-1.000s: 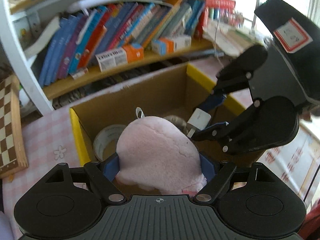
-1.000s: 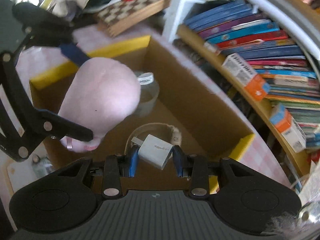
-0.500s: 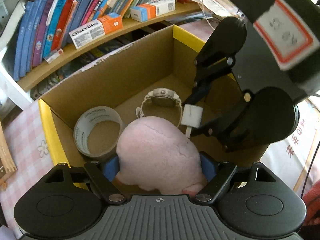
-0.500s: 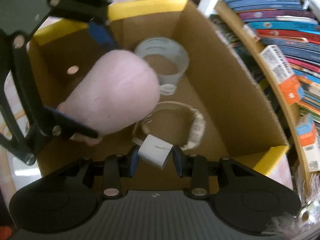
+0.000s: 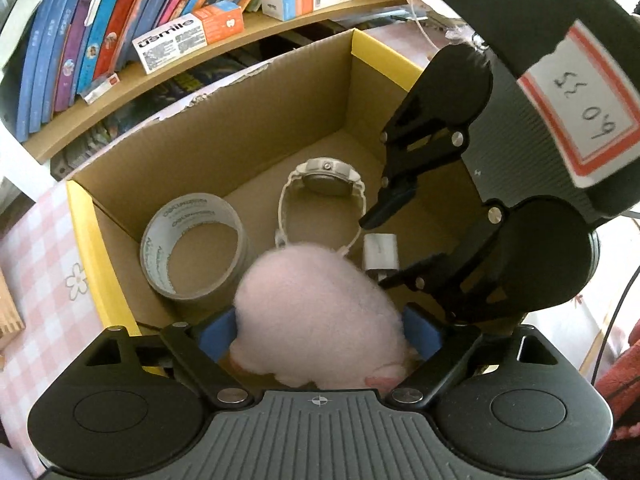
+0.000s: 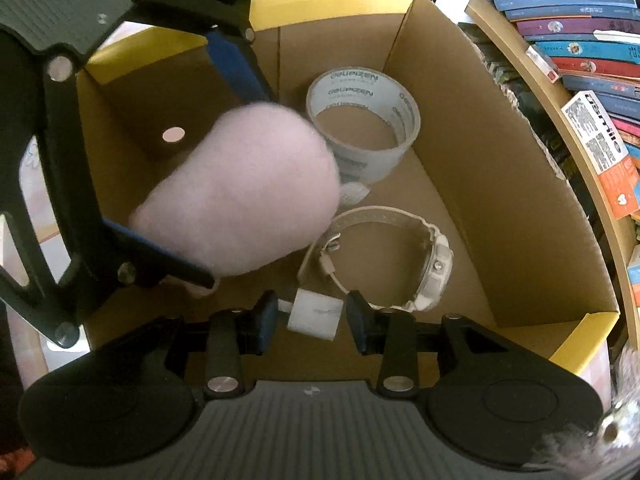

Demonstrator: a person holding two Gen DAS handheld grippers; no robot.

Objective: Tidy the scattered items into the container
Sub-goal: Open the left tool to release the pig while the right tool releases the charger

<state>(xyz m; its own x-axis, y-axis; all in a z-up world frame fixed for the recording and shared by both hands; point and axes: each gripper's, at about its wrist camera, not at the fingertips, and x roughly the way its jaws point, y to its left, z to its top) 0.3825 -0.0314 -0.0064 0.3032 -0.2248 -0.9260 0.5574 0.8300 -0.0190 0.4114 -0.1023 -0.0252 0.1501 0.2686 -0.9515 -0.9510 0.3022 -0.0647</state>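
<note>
Left wrist view: the open brown cardboard box with yellow rim (image 5: 82,240) holds a grey tape roll (image 5: 192,244) and a white wristwatch (image 5: 324,184); the left gripper (image 5: 320,330) pinches a fluffy pink plush toy (image 5: 316,320) over the box, hiding the floor beneath. Right wrist view: the right gripper (image 6: 311,316) stands spread inside the box, a small white charger block (image 6: 316,314) between its blue pads (image 6: 264,320), contact unclear. The plush's face is blurred.
</note>
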